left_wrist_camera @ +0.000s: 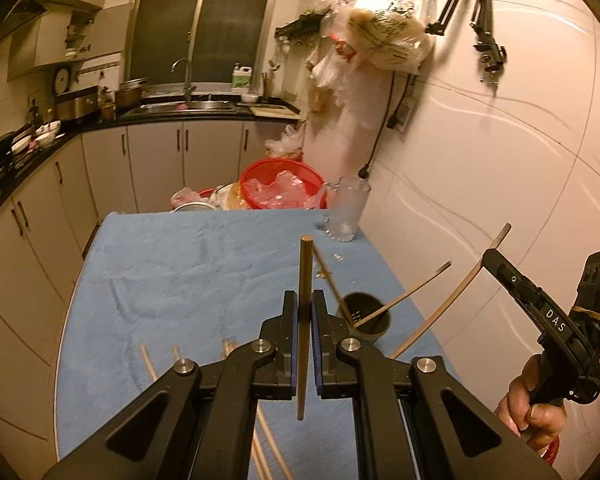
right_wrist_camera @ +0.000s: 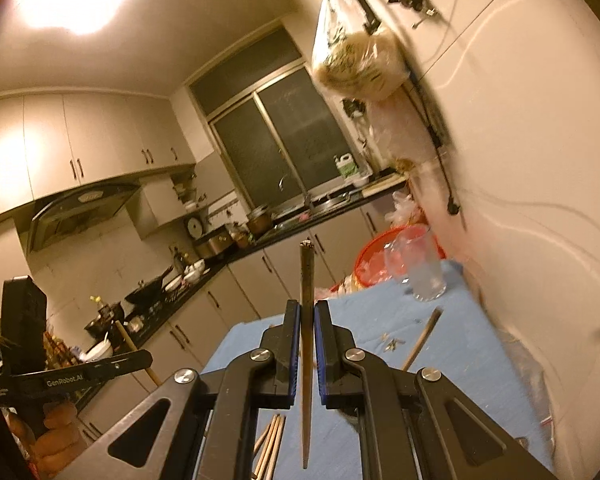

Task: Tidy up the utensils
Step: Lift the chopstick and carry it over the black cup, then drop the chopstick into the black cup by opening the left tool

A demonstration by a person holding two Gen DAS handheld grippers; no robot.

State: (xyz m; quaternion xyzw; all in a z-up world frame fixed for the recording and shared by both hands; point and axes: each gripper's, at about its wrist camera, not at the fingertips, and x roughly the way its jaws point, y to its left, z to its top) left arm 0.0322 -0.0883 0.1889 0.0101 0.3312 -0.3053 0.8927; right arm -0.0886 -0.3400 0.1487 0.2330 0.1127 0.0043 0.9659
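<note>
My left gripper (left_wrist_camera: 305,296) is shut on a pale wooden chopstick (left_wrist_camera: 305,264) that stands upright between its pads, above the blue cloth (left_wrist_camera: 180,272). Just right of it a dark cup (left_wrist_camera: 366,318) holds two chopsticks (left_wrist_camera: 404,298) leaning outward. My right gripper (right_wrist_camera: 307,306) is shut on a darker chopstick (right_wrist_camera: 306,272), also upright. In the left wrist view this right gripper (left_wrist_camera: 492,258) hangs at the far right, its chopstick (left_wrist_camera: 448,306) slanting down toward the table. In the right wrist view the left gripper (right_wrist_camera: 144,357) shows at the left with its chopstick (right_wrist_camera: 129,342). Several loose chopsticks (left_wrist_camera: 148,364) lie on the cloth.
A clear glass mug (left_wrist_camera: 348,212) stands at the table's far right corner. Behind it sit a red basket (left_wrist_camera: 280,188) and plastic bags. The white wall (left_wrist_camera: 500,160) runs close along the right edge. Small scraps (left_wrist_camera: 336,256) lie beyond the cup. Kitchen cabinets stand to the left.
</note>
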